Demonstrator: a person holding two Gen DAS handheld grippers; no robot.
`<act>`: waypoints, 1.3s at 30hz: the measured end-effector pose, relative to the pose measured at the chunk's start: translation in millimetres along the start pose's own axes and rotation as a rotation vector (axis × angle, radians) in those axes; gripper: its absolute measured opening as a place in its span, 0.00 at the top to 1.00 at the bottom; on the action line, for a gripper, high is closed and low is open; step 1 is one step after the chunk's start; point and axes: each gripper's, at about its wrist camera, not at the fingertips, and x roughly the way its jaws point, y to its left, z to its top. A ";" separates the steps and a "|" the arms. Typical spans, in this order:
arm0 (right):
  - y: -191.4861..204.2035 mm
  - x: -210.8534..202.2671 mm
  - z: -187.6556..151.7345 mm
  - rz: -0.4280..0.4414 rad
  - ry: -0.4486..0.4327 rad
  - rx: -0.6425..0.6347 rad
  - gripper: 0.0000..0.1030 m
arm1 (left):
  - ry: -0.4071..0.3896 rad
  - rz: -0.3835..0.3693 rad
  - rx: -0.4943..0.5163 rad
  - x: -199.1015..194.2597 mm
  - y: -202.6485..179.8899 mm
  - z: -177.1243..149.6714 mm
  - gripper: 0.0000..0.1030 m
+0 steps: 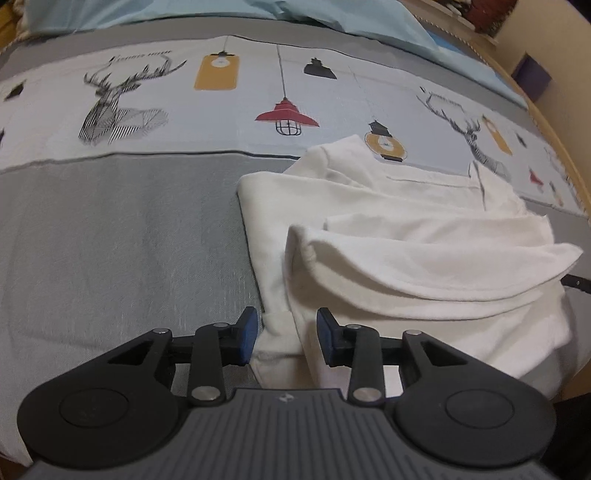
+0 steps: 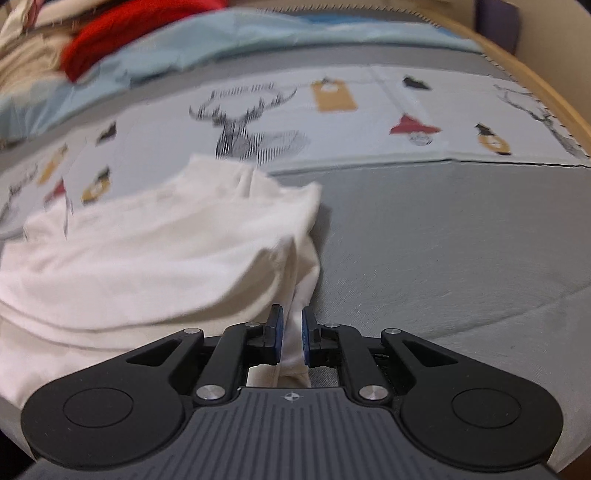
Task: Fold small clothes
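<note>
**White garment half-folded on the bed, one pair of tongs let go, the other barely parted on a hem**

The bed (image 1: 110, 229) fills nearly everything: a grey bedspread crossed by one pale printed band of stag heads and hanging lamps (image 1: 288, 114), with a light blue pillow (image 1: 332, 18) along its far edge. In the right wrist view something red (image 2: 122, 33) lies bunched beyond the blue, too blurred to name.

One white garment (image 1: 424, 258) lies on the grey part of the spread, its far corner reaching onto the printed band. Its long axis runs from the near edge of the bed away toward the pillow. A top layer is folded over and sags in soft curves across the lower layer; the near end narrows to a hemmed strip.

There are two pairs of tongs, one in each hand. The left tongs (image 1: 286, 336) stand released, blue pads well apart, with the hemmed strip lying loose in the gap and neither pad pressing it. The right tongs (image 2: 291, 334) sit at the garment's opposite side edge, pads only a little apart, with a thin fold of white cloth between them; I cannot tell whether they pinch it. The bulk of the garment lies between the two.
</note>
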 end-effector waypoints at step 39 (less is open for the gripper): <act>5.4 49.5 60.9 0.096 -0.130 0.009 0.86 | -0.122 -0.016 0.023 39.2 -14.6 72.0 0.88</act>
